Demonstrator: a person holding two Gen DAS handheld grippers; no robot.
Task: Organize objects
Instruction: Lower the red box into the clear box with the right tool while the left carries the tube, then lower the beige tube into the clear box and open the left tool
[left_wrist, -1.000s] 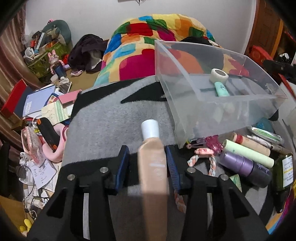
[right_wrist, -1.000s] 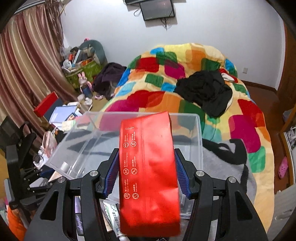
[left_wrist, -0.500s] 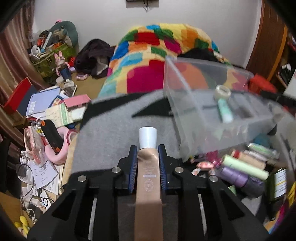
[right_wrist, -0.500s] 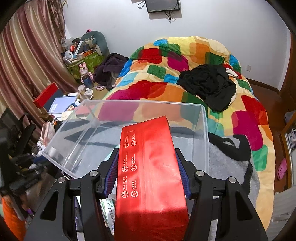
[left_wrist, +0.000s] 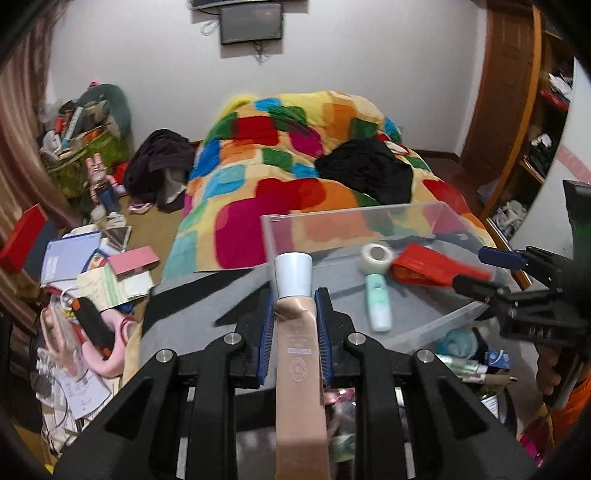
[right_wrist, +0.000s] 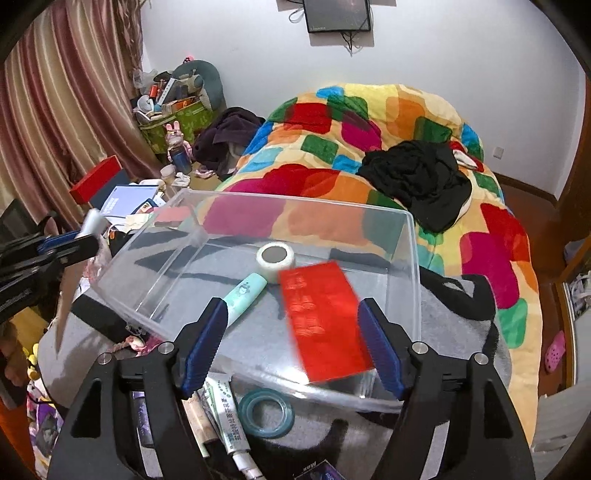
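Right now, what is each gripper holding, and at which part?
The left gripper grips the beige tube just below its white cap. The right gripper holds nothing; the red packet lies in the clear bin.

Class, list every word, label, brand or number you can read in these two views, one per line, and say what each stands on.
No text here reads with certainty.
Beige tube in the left claw: small print and a round emblem, too small.
Red packet: pale markings, blurred.
White tube beside the teal tape ring: green characters, too small.
Blue booklet: white print, too small.
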